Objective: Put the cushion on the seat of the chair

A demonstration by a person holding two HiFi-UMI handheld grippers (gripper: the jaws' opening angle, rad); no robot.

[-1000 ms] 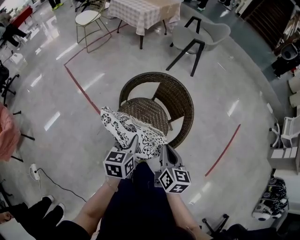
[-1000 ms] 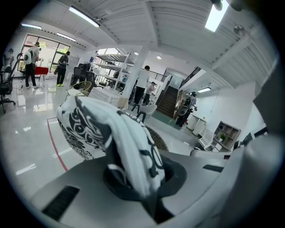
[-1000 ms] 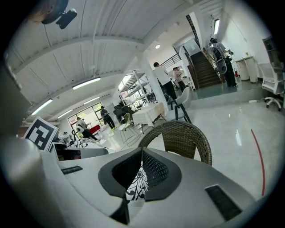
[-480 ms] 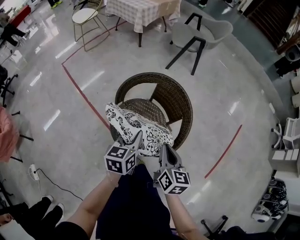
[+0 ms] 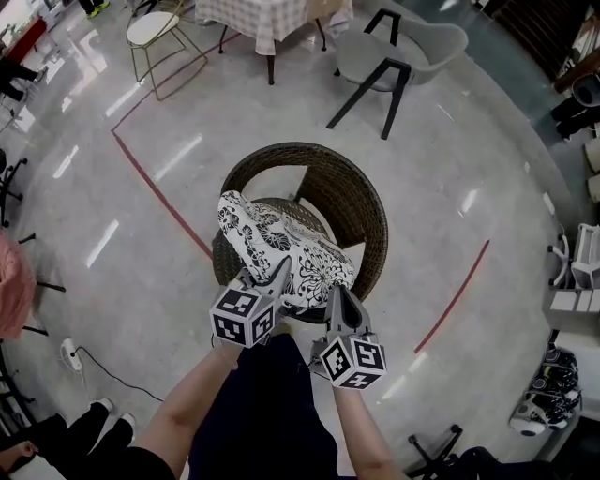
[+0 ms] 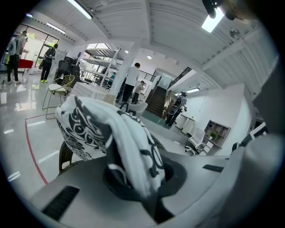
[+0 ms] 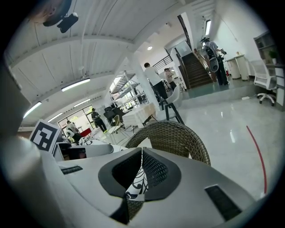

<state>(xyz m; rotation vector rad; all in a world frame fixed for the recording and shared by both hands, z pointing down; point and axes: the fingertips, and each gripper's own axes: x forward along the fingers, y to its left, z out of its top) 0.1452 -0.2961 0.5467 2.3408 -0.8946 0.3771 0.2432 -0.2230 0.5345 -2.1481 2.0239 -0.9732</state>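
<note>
Black-and-white floral cushion (image 5: 281, 248) hangs over the seat of the round wicker chair (image 5: 364, 202), covering the seat's 6-to-9 o'clock part. Its far corner points to 11 o'clock and its near edge overhangs the chair's front rim at 6 o'clock. Can't tell if the underside touches the seat.

Left gripper (image 5: 278, 272): jaws clamped tight on a bunched fold of the cushion's near edge. In the left gripper view the fabric (image 6: 111, 133) bulges up out of the closed jaws (image 6: 143, 180).

Right gripper (image 5: 335, 298): at 4 o'clock from the left one, just beside it. Jaws are pinched nearly together on a thin strip of the patterned fabric (image 7: 135, 187), seen between the pads in the right gripper view (image 7: 141, 171). The wicker backrest (image 7: 176, 133) rises at 12 o'clock behind them.

Both marker cubes face the camera, and the person's forearms come in from 6 o'clock.

Red tape line (image 5: 159, 183) on the shiny floor runs at 10 o'clock from the chair. Grey chair with black legs (image 5: 398, 52) sits at 1 o'clock, and checked-cloth table (image 5: 253, 14) at 12 o'clock.
</note>
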